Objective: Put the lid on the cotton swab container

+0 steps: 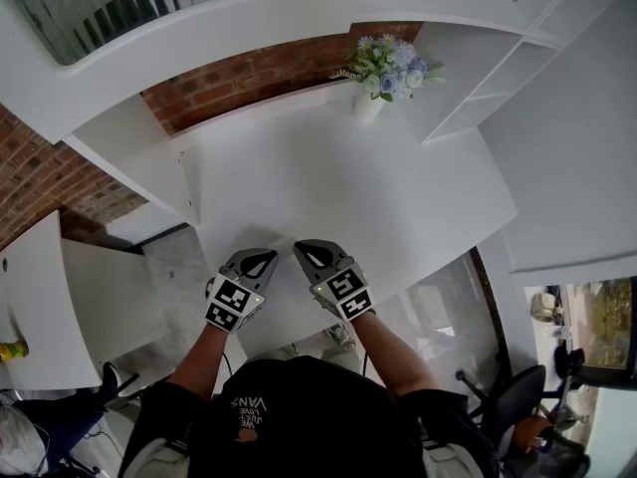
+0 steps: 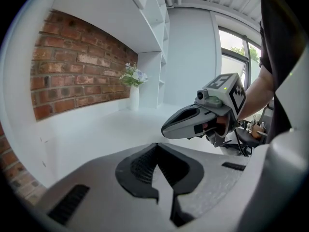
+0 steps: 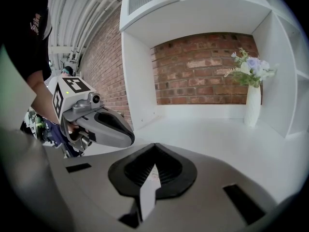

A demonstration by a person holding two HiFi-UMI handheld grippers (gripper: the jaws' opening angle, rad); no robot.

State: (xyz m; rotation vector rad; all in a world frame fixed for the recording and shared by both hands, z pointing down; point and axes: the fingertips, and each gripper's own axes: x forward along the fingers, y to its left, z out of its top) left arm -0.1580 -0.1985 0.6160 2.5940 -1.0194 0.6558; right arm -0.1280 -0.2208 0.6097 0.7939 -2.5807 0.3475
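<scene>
While left hand-held gripper (image 1: 267,258) and right hand-held gripper (image 1: 304,251) pinch together, vase (image 1: 366,105) holds flowers (image 1: 390,63).

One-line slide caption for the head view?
Head view: left gripper and right gripper, jaws shut and empty, side by side over a white desk; flower vase at the far edge.

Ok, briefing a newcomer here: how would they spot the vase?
Start at the brick wall behind the white desk. At its right end, beside the shelves, stands a slim white vase. It alone holds flowers, pale blue and white.
</scene>
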